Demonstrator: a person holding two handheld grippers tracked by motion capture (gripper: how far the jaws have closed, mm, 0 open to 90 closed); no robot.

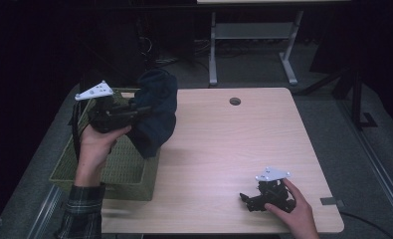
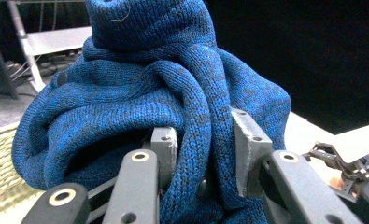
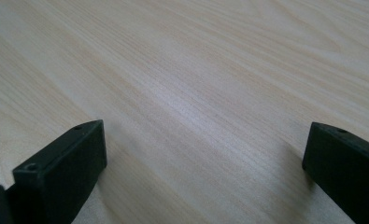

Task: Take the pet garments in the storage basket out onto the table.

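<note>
I'm working in a dim lab or office — a pale wooden desk (image 1: pixel 234 144) with a cable hole (image 1: pixel 235 101), grey carpet (image 1: pixel 333 114), cables (image 1: pixel 159 55) behind.

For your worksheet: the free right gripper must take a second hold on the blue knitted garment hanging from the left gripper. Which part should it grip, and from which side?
Probably the low hanging end of the blue knitted garment, approached from the table side. That end dangles free beside the green basket, away from the left gripper pinching the upper folds. The right gripper rests open.
</note>
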